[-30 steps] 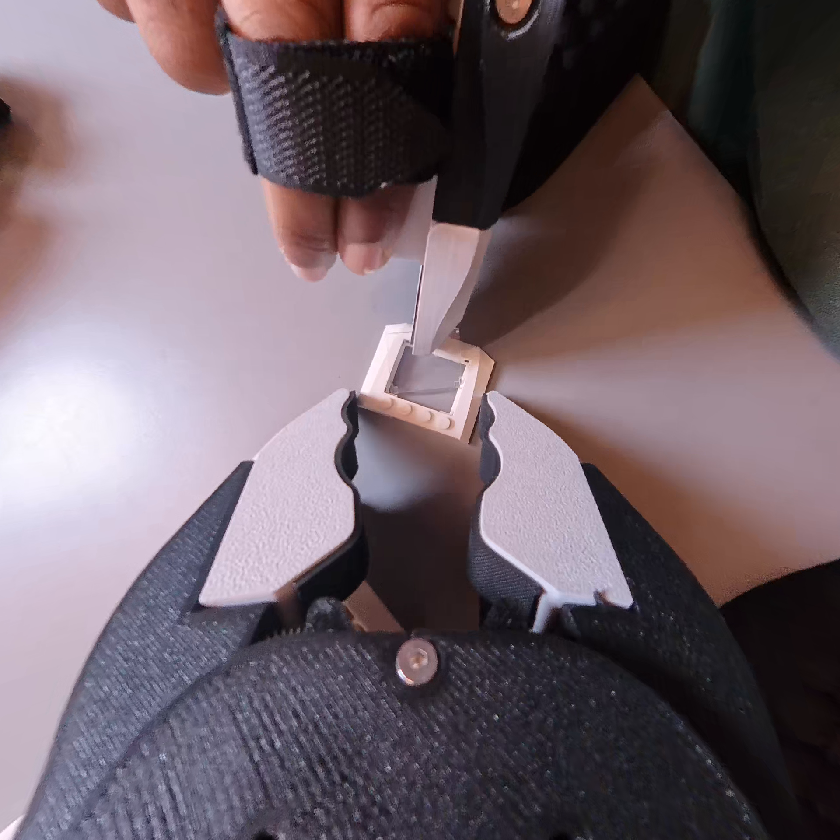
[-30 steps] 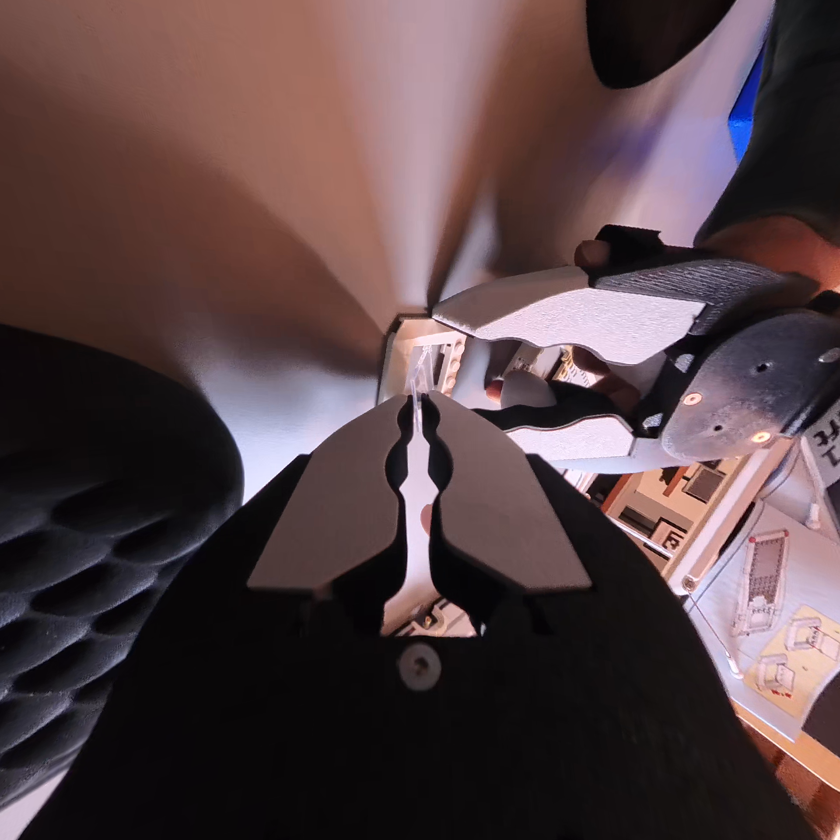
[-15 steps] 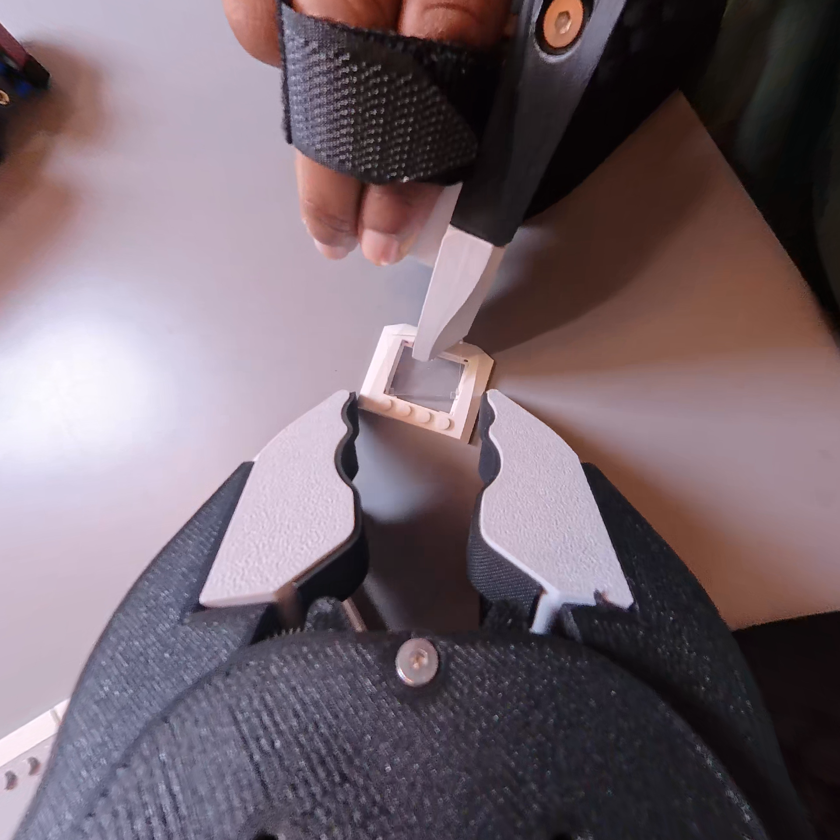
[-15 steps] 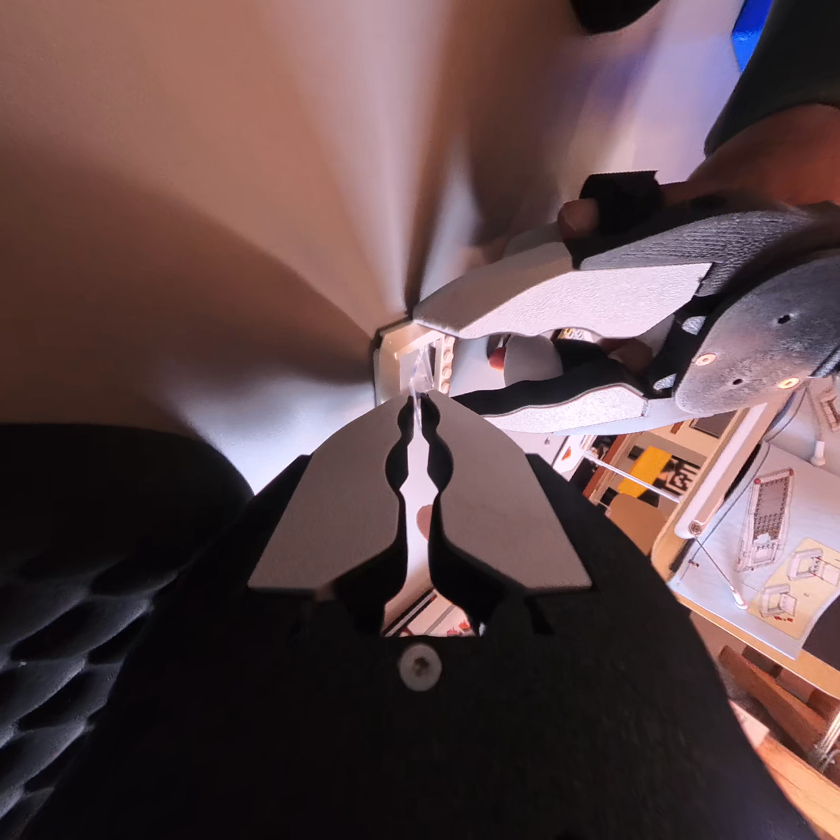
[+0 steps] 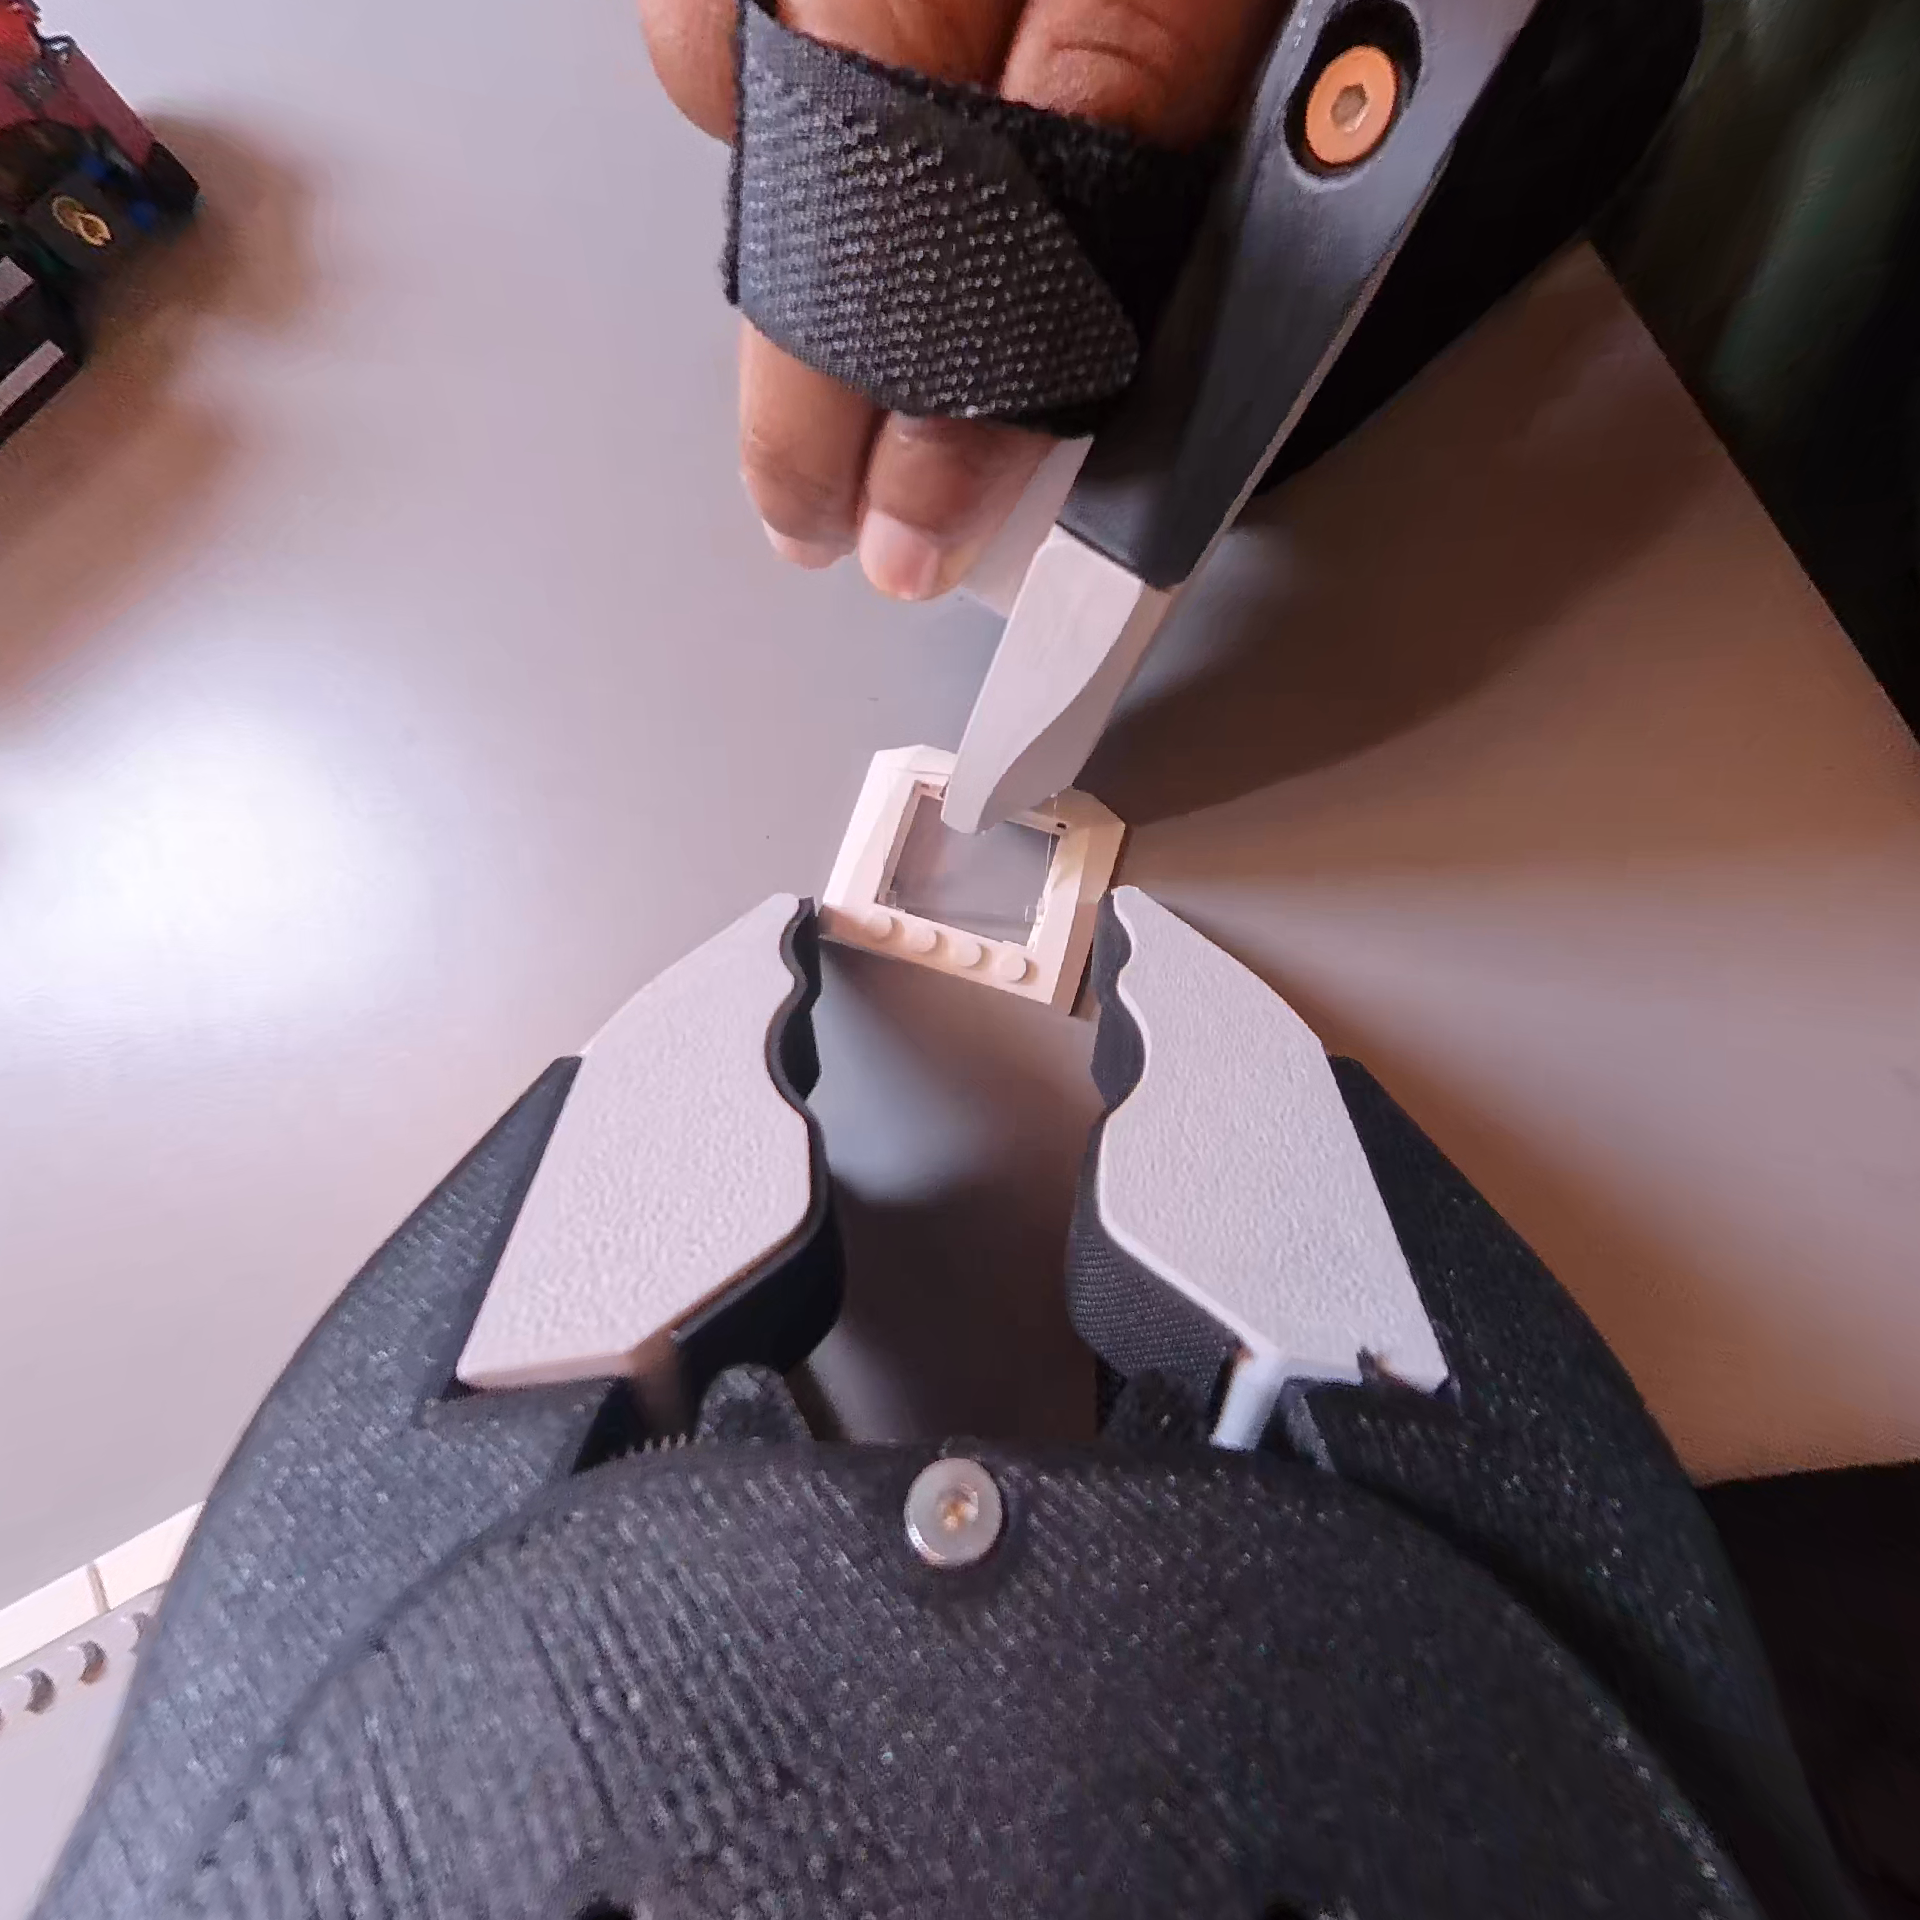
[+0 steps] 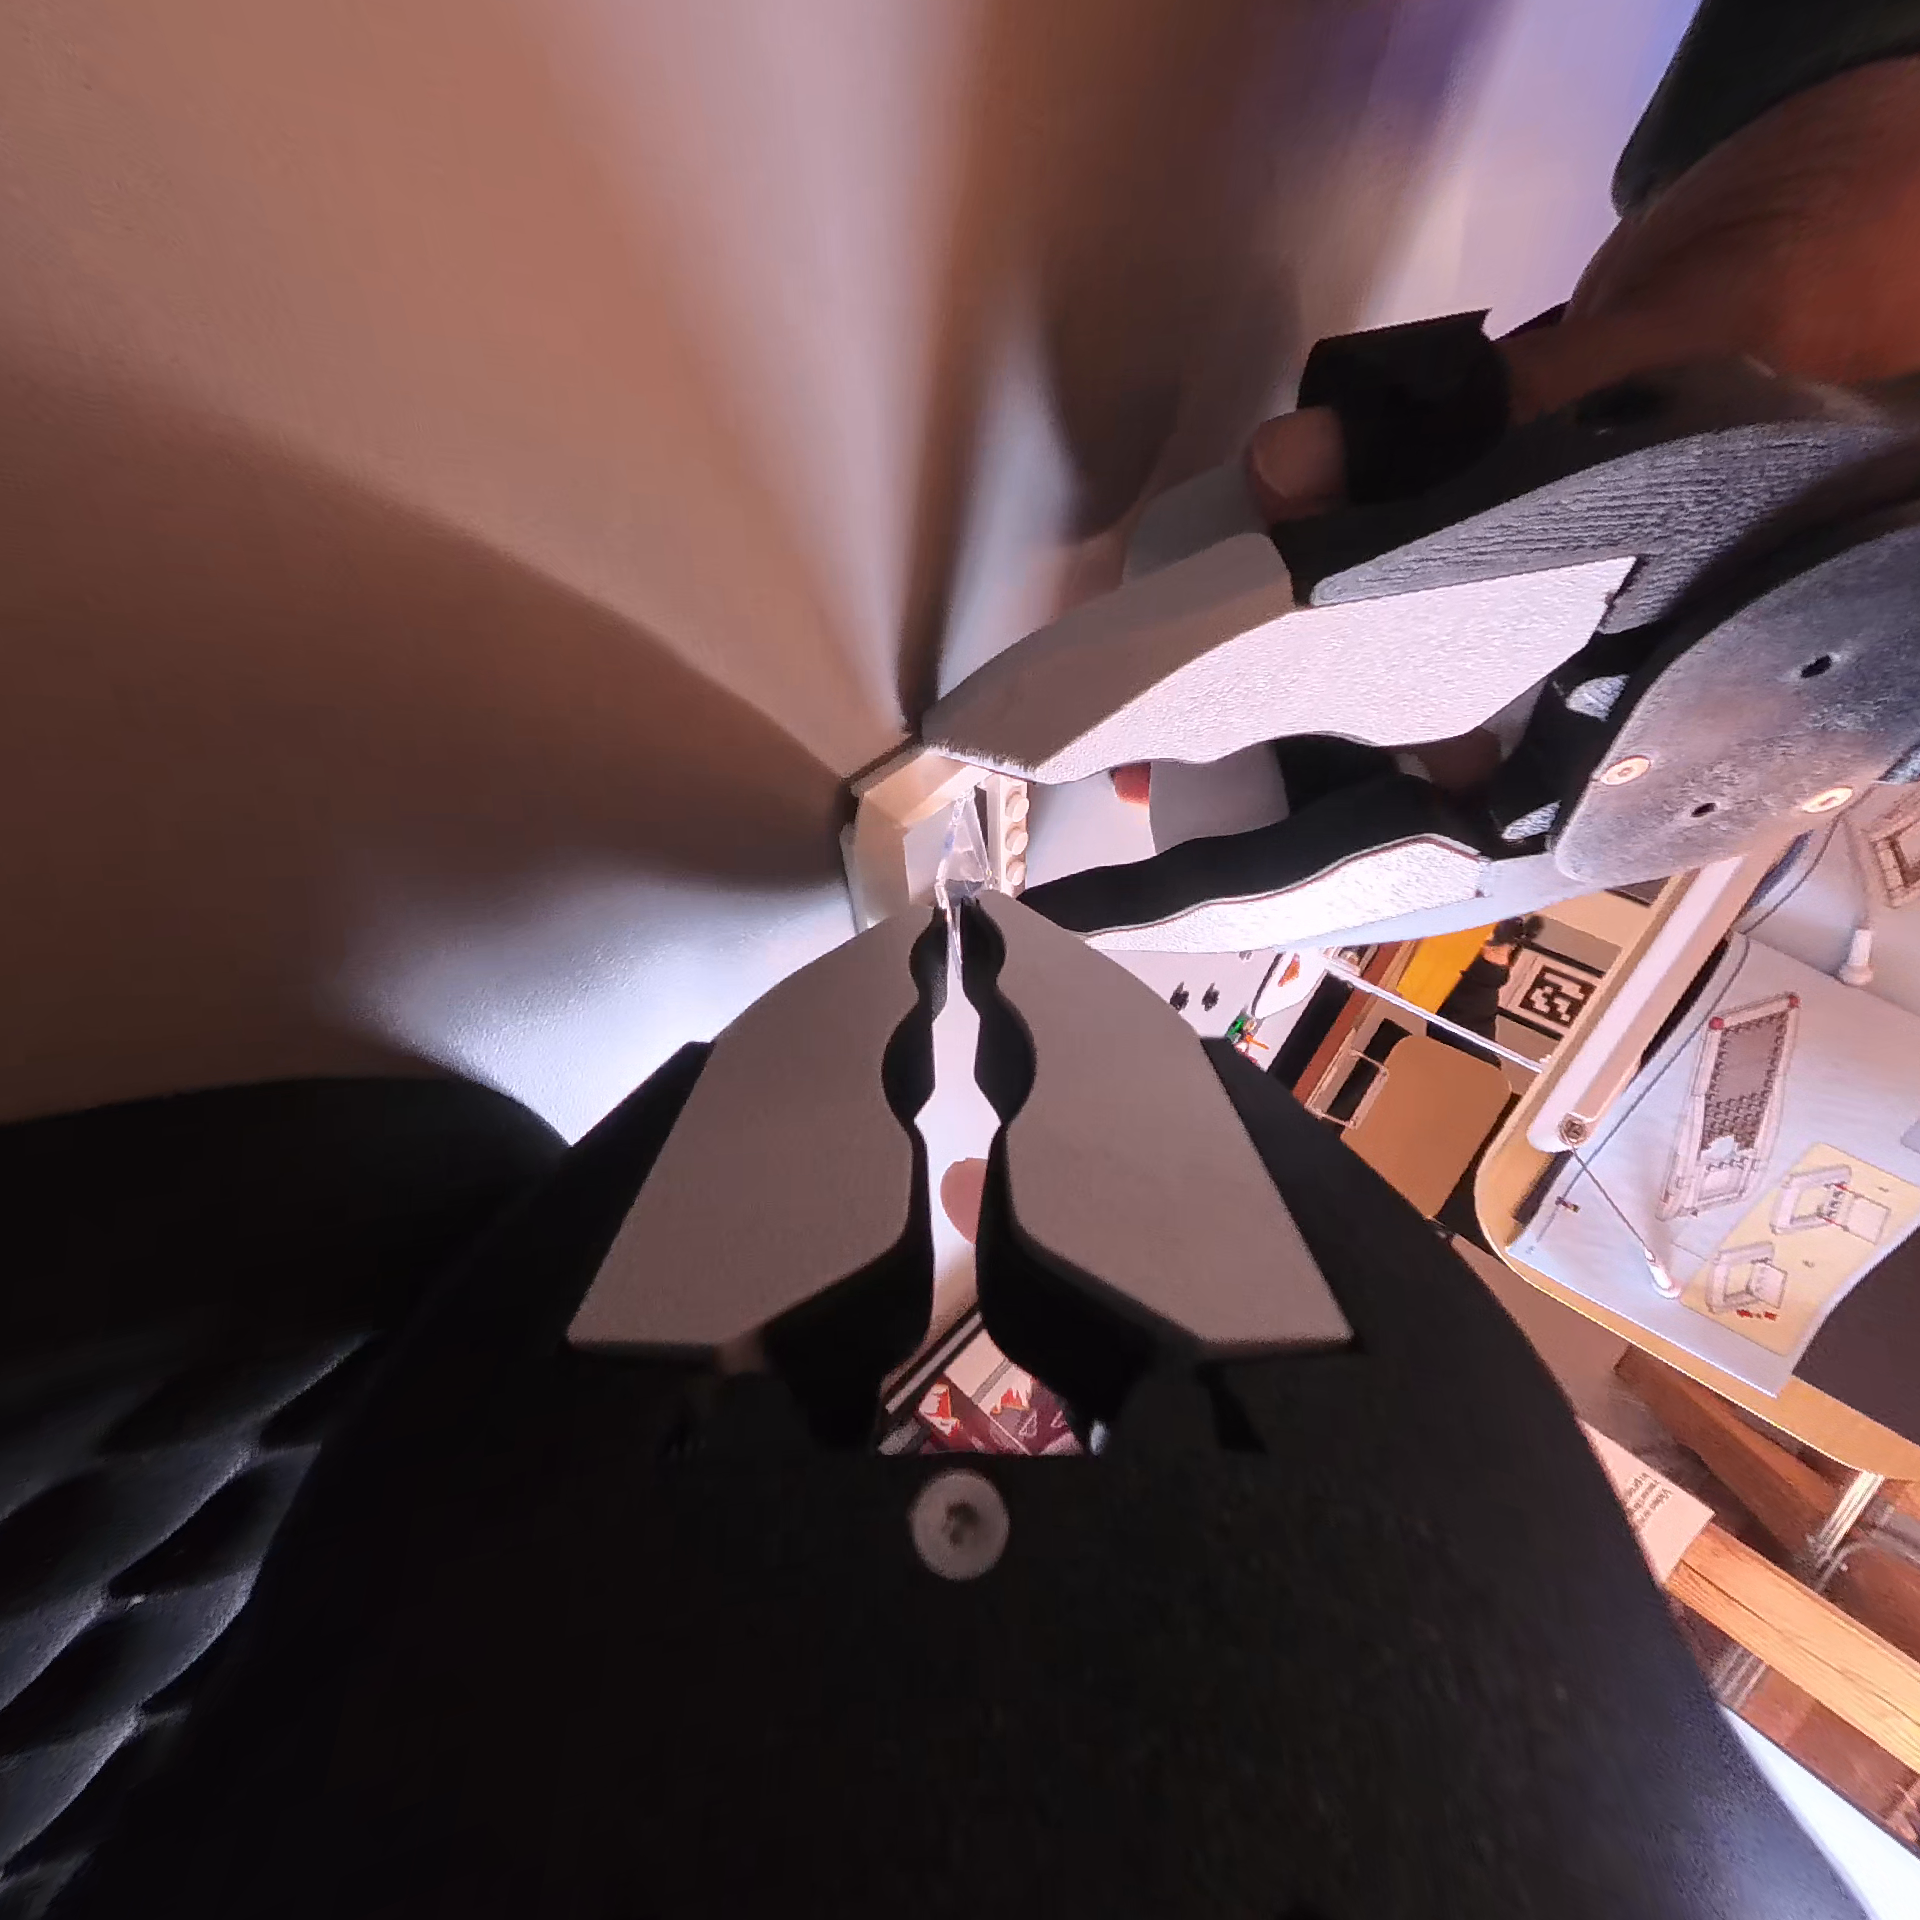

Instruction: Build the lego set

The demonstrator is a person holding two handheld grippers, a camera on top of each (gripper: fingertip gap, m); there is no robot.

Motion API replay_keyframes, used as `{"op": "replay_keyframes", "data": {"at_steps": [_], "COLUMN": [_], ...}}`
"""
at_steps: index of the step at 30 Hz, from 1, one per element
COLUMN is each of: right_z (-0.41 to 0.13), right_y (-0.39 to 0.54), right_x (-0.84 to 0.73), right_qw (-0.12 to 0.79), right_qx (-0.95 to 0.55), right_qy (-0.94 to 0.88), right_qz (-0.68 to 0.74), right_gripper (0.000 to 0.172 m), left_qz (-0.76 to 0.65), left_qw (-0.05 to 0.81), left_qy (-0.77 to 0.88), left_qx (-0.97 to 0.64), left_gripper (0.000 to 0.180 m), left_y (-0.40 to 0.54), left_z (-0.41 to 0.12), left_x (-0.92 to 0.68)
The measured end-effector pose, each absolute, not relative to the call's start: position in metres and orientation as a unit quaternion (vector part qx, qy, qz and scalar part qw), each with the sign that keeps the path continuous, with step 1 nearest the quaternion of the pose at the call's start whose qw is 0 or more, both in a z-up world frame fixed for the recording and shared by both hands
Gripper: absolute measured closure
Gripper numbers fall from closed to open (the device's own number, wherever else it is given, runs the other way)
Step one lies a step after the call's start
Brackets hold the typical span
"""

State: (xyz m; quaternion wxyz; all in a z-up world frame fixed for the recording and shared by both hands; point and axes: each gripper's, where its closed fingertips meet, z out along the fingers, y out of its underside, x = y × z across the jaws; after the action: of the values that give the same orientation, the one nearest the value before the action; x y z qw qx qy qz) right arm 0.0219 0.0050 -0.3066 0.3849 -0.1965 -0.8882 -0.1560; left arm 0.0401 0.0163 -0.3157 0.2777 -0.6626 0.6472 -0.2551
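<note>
Left tongs clamp the frame, right tongs pinch the clear pane

The left tongs (image 5: 954, 940) stand at a middling gap, their pads pressed on either side of a small white studded window frame (image 5: 862, 836) held just over the pale desk (image 5: 312, 727). The right tongs (image 6: 954, 914) are all but closed, nipping the edge of a thin clear pane (image 6: 961, 847) that sits tilted in the frame's opening, one end up near the top rail. To my eye, doing this well means keeping the frame dead steady on the left, and holding the pane only by its very edge so the tips don't foul the rim. A light, square push looks wiser than force; such thin plastic may flex or skid. A dark toy build (image 5: 62, 239) waits at the far left.
</note>
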Motion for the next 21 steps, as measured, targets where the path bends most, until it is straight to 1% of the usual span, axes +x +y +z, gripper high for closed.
{"op": "replay_keyframes", "data": {"at_steps": [1, 21], "right_z": [-0.3065, -0.3033], "right_y": [0.0050, 0.0085], "right_x": [0.0220, 0.0271], "right_qw": [0.386, 0.393], "right_qx": [-0.199, -0.234], "right_qy": [-0.887, -0.872], "right_qz": [-0.155, -0.176], "right_gripper": [0.170, 0.170], "left_qz": [-0.256, -0.258], "left_qw": [0.279, 0.297], "left_qy": [0.647, 0.645], "left_qx": [-0.662, -0.655], "left_gripper": [0.129, 0.131], "left_y": [0.0163, 0.0149], "left_z": [-0.3157, -0.3147], "left_x": [0.0400, 0.0410]}}
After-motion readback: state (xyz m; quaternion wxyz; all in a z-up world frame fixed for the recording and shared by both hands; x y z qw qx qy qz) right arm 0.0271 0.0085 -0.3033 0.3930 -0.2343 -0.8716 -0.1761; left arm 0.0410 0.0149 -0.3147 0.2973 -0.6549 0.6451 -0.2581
